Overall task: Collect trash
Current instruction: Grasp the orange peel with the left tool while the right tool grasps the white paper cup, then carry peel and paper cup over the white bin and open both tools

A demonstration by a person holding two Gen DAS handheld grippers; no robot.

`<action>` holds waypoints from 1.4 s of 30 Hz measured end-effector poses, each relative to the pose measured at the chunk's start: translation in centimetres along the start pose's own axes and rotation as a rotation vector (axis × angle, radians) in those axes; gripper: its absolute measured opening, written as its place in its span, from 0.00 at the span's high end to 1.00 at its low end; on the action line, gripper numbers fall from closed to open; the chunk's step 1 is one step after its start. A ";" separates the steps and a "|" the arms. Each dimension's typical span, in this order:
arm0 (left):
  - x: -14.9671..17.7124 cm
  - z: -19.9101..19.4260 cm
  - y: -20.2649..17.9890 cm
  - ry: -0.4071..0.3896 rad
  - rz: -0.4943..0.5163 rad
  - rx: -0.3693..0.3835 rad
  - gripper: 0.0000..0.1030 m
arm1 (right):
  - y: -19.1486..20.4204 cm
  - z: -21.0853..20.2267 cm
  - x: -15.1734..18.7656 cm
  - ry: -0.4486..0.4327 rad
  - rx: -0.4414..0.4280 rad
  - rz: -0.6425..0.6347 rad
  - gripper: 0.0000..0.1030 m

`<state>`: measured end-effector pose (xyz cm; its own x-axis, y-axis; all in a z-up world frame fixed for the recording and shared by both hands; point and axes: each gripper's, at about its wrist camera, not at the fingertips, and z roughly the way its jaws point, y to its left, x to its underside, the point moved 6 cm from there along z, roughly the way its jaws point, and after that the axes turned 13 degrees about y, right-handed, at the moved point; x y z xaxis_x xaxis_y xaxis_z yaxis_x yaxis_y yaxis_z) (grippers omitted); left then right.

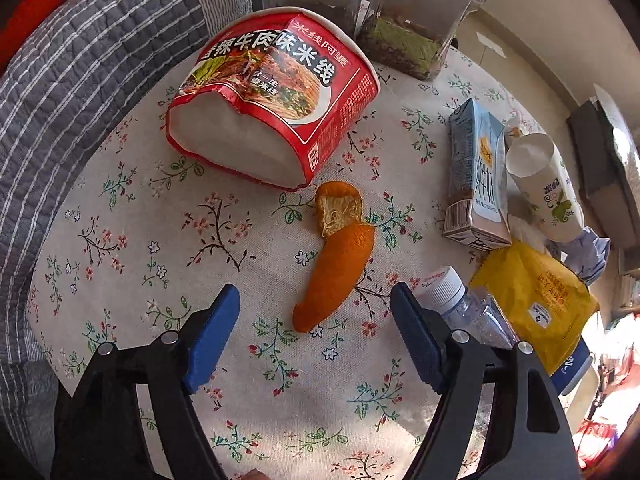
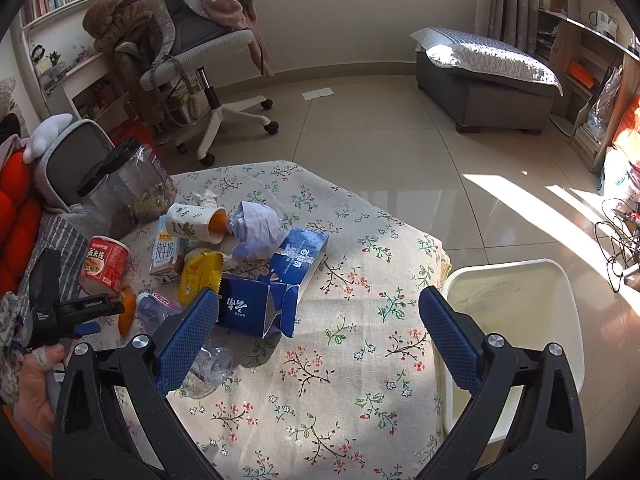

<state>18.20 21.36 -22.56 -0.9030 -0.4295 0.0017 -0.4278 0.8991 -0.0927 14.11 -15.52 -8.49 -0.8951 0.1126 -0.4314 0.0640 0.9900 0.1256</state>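
Left wrist view: the left tongs [image 1: 314, 308] are spread wide and empty, hovering low over the floral-clothed surface [image 1: 132, 248] with a curled strip of orange peel [image 1: 340, 256] lying between and just ahead of the blue fingertips [image 1: 218, 320]. Behind the peel lies a crushed red noodle cup [image 1: 276, 108] on its side; to the right lie a milk carton [image 1: 478, 184], a paper cup [image 1: 544, 192], a yellow snack wrapper [image 1: 536, 300] and a capped plastic bottle [image 1: 448, 288], the last just beside the right-hand finger. The step in hand appears to be the approach to the peel; the next move calls for lowering the tongs so the fingers straddle the strip, then closing gently on its thin, flexible body. Right wrist view: the right tongs [image 2: 320, 320] are likewise spread and hold nothing, poised above the same surface [image 2: 340, 380]. The trash heap, including a torn blue box [image 2: 256, 312] and crumpled paper [image 2: 256, 228], sits ahead to the left, and a white bin [image 2: 516, 320] stands open just beside the surface's right edge, the likely destination for each piece.
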 end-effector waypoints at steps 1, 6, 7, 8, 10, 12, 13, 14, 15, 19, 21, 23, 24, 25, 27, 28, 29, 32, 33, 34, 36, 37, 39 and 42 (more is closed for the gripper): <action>-0.2 0.7 -0.1 0.009 0.006 -0.015 0.33 | -0.1 0.0 0.0 -0.001 0.007 -0.006 0.07; -0.6 2.1 -0.5 0.009 0.039 -0.061 0.66 | -0.6 0.4 -0.2 0.000 0.019 -0.013 0.07; -0.6 1.9 -0.7 0.009 0.052 -0.041 0.75 | -0.5 0.5 -0.2 0.002 0.018 -0.014 0.07; -0.4 1.8 -0.9 0.020 0.055 -0.011 0.81 | -0.5 0.5 -0.2 0.004 0.018 -0.017 0.07; 0.0 1.1 -1.0 0.017 0.050 0.014 0.86 | -0.2 1.0 -0.1 0.008 0.007 -0.032 0.07; 0.5 -0.7 -1.4 -0.011 0.059 0.049 0.87 | 0.4 1.8 0.0 0.018 -0.006 -0.067 0.07; 0.9 -1.9 -1.8 -0.029 0.069 0.082 0.87 | 0.9 2.4 -0.1 0.032 -0.014 -0.091 0.07; 1.4 -3.4 -2.2 -0.053 0.081 0.125 0.87 | 1.4 2.9 -0.4 0.046 -0.026 -0.117 0.07; 2.0 -4.9 -2.7 -0.079 0.093 0.168 0.87 | 2.3 3.3 -0.9 0.053 -0.048 -0.156 0.07; 3.8 -11.4 -3.8 -0.189 0.140 0.326 0.87 | 7.5 5.6 -4.3 0.034 -0.057 -0.401 0.07; 4.2 -13.8 -3.9 -0.242 0.160 0.352 0.87 | 10.5 7.3 -5.8 0.035 -0.010 -0.532 0.07; 4.0 -15.1 -4.7 -0.281 0.166 0.344 0.87 | 13.7 9.0 -6.8 0.038 0.023 -0.648 0.07; 4.0 -15.5 -4.4 -0.294 0.164 0.337 0.87 | 15.2 9.8 -7.3 0.035 0.038 -0.700 0.07; 4.4 -15.8 -4.0 -0.304 0.159 0.326 0.87 | 16.6 10.5 -7.6 0.030 0.050 -0.750 0.07; 4.0 -16.2 -3.3 -0.324 0.139 0.302 0.87 | 19.3 11.9 -8.1 0.035 0.088 -0.846 0.07; 3.7 -16.2 -2.6 -0.333 0.123 0.287 0.87 | 20.5 12.8 -8.3 0.049 0.110 -0.884 0.07; 3.4 -16.2 -1.9 -0.336 0.107 0.278 0.87 | 21.5 13.7 -8.4 0.067 0.123 -0.917 0.07; 2.6 -16.0 -0.1 -0.329 0.071 0.293 0.87 | 24.2 15.9 -8.4 0.101 0.172 -1.000 0.08; 2.6 -16.1 0.3 -0.328 0.063 0.295 0.87 | 24.7 16.6 -8.2 0.118 0.183 -1.013 0.09; 2.5 -16.1 0.6 -0.328 0.059 0.292 0.87 | 25.0 17.4 -8.1 0.141 0.192 -1.020 0.10; 2.5 -16.0 1.2 -0.330 0.054 0.285 0.87 | 25.5 18.9 -8.0 0.178 0.223 -1.032 0.16; 2.4 -16.0 1.4 -0.328 0.051 0.284 0.87 | 25.5 19.5 -7.9 0.196 0.229 -1.032 0.23; 2.5 -16.0 1.8 -0.324 0.043 0.287 0.87 | 25.5 20.3 -7.8 0.235 0.224 -1.001 0.40; 2.4 -15.9 2.4 -0.317 0.028 0.300 0.87 | 25.3 19.3 -7.8 0.225 0.134 -0.929 0.46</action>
<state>14.39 23.86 -6.93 -0.8376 -0.4521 -0.3065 -0.3310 0.8665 -0.3736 31.25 10.30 -19.18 -0.6770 -0.7255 -0.1237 -0.6750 0.6791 -0.2885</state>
